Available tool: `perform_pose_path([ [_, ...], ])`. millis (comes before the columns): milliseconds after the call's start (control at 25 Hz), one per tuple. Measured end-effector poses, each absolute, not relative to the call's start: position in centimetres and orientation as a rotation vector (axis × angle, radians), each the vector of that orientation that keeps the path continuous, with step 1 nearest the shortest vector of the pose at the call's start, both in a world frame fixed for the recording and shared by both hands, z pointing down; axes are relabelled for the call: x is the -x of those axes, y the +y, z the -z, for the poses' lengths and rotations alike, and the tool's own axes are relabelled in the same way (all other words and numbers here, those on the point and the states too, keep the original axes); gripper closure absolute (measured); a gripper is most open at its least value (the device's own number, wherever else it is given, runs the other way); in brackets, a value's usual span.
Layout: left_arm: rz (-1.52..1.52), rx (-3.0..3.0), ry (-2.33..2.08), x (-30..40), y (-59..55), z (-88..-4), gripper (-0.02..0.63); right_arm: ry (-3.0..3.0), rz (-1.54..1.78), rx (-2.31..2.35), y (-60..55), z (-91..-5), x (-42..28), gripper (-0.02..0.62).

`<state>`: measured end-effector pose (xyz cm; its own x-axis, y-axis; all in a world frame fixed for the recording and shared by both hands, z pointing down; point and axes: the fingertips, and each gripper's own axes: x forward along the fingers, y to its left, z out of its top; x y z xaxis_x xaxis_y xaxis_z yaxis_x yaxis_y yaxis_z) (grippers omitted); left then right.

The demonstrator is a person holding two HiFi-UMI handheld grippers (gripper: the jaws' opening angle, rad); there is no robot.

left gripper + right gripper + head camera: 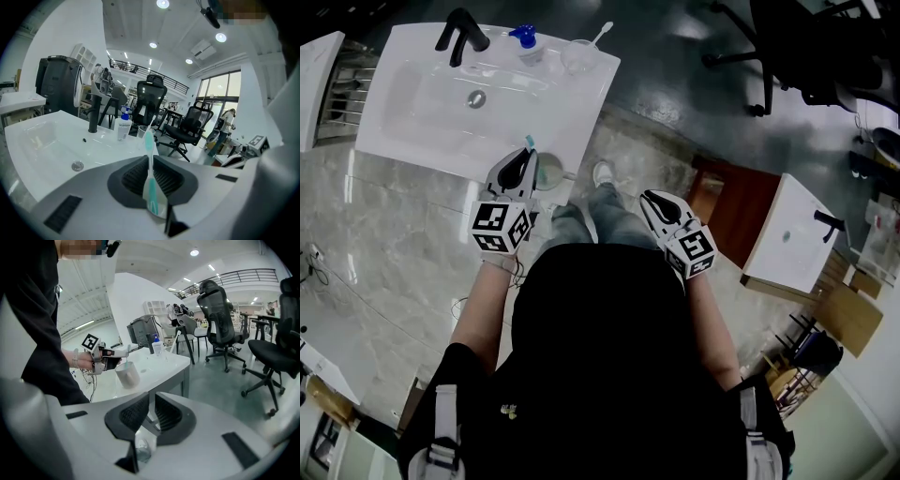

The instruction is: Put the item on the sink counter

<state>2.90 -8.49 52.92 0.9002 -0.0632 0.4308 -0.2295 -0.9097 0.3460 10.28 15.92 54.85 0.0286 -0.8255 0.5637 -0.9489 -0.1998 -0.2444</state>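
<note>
Left claw [150, 174] is clamped on the teal-and-white plastic toothbrush [149, 150]. The brush runs straight out along the jaws, head pointing over the white sink counter [412, 127] just ahead. Right claw [149, 416] is closed, empty and further off, so it's lefty's job imo.

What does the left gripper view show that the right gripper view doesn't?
Only left: close up, the toothbrush pinched upright in the left gripper's tongs, and tall windows. Only right: the right gripper's tongs closed and empty, and the person's hand holding the left gripper. Both: the white sink counter, the blue-capped bottle, office chairs.
</note>
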Motion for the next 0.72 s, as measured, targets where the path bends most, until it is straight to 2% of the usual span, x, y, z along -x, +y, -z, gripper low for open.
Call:
perform_pose_path([
  [160,-0.607,-2.676,-0.212,-2.7,-8.7,-53.2,0.564,-1.849,-0.909,-2.102,15.7,-54.9,-10.5,0.538],
  [320,-0.621,-2.674,-0.23,-2.4,-9.0,-53.1,0.505,-1.868,-0.885,-2.097,15.2,-54.5,-10.7,0.537],
  [720,-0.495,-2.694,-0.358,-0.4,-10.4,-48.7,0.513,-2.007,-0.747,-2.018,11.3,-52.0,-11.4,0.538],
])
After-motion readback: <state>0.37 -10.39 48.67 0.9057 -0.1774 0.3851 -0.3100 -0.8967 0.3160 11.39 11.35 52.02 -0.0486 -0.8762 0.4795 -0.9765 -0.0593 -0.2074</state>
